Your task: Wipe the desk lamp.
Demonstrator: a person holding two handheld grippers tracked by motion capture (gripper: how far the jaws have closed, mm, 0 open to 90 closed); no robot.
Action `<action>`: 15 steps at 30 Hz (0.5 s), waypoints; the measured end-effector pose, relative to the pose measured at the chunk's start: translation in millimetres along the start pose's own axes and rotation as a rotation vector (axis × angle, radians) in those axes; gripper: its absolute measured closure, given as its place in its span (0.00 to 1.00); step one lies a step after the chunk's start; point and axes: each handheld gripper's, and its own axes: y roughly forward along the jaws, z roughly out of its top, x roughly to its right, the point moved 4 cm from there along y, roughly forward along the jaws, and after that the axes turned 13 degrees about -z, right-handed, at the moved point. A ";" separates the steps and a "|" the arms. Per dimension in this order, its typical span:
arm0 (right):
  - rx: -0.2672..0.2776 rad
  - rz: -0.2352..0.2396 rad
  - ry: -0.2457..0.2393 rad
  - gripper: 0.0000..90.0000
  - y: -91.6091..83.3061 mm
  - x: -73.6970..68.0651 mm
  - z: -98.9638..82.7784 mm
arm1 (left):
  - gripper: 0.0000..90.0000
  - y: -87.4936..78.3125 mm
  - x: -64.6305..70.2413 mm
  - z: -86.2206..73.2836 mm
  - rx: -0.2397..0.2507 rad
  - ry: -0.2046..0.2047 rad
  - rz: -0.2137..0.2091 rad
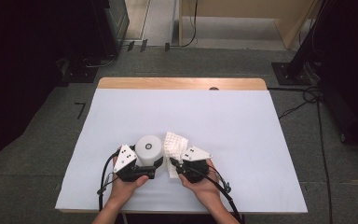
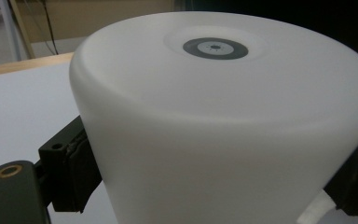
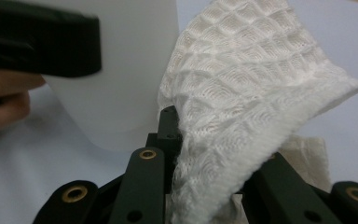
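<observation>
Clamping the white cylinder [image 1: 148,148] upright, your left gripper [image 1: 145,164] grips its sides. Your right gripper [image 1: 177,164] pinches the waffle cloth [image 1: 175,145] beside it.

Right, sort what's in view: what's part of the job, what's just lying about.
In the job:
- white cylinder, clamped in the left gripper
- waffle cloth, pinched in the right gripper, beside the cylinder

Lying about:
- white mat on the table
- cables on the floor
- black stand base
</observation>
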 end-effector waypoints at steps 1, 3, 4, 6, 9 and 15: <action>0.021 0.004 0.004 0.83 -3.8 0.5 3.1 | 0.09 1.0 -0.6 -1.4 -0.006 -0.003 0.001; 0.052 0.003 0.005 0.83 -9.9 1.8 8.0 | 0.09 4.2 -2.3 -5.5 -0.028 0.001 0.014; 0.074 0.003 0.002 0.83 -14.0 3.0 11.1 | 0.09 5.2 -2.5 -6.7 -0.036 0.001 0.020; 0.091 -0.002 0.008 0.83 -17.7 5.2 13.6 | 0.09 7.8 -3.3 -9.8 -0.055 0.010 0.037; 0.086 -0.013 0.012 0.83 -17.0 10.3 11.9 | 0.09 7.9 -3.3 -10.8 -0.060 0.023 0.038; 0.059 -0.024 0.021 0.83 -12.8 14.1 6.0 | 0.07 5.2 0.3 -10.5 -0.033 0.013 0.065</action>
